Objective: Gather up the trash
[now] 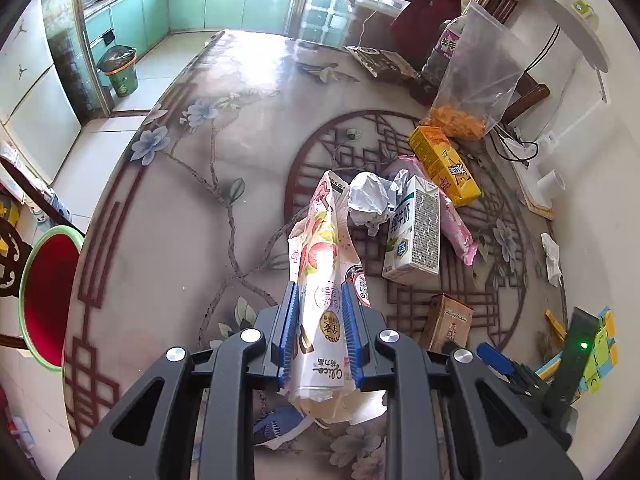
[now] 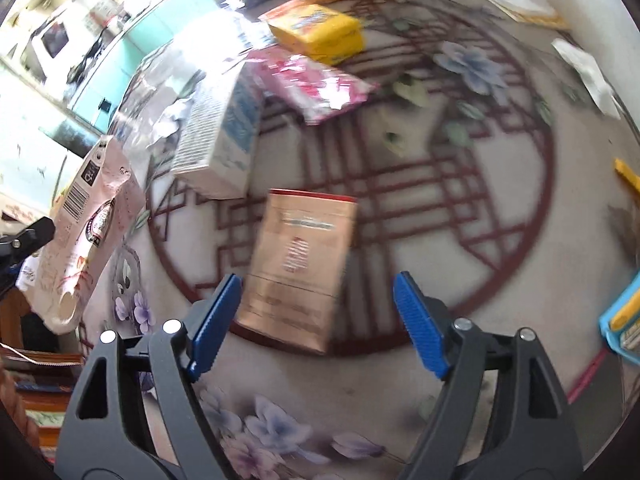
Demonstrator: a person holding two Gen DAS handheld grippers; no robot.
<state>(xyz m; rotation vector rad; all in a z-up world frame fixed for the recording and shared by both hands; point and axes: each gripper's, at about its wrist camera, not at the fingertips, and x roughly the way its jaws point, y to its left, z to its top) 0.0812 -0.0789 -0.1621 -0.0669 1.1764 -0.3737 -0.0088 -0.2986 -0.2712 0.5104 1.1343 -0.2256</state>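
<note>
Blue ribbed pads of the left gripper (image 1: 319,300) press on both sides of one crinkled pink and white plastic snack wrapper (image 1: 326,264), holding it lifted above the glossy table painted with blue flowers and a dark red lattice ring (image 1: 180,240). The wrapper sticks up past the fingertips and hangs down below them.

On the table beyond the wrapper lie five more pieces of litter, counted from near to far. One brown cardboard box (image 1: 447,322) lies flat, nearest, to the right of the left gripper. One white milk carton (image 1: 414,226) lies on its side. One crumpled ball of white paper (image 1: 370,198) sits just left of the carton's far end. One flat pink packet (image 1: 456,224) lies partly under the carton. One yellow drink carton (image 1: 444,164) lies farthest, beside one clear plastic bag with orange pieces in its bottom (image 1: 474,84).

One green waste bin (image 1: 120,68) stands on the floor far to the left, well apart from the table. One red round stool seat with a green rim (image 1: 48,296) is at the near left.

Seen from the right wrist, blurred, the right gripper (image 2: 318,280) hangs with its two blue pads spread wide and nothing between them, above the near end of the brown box.
</note>
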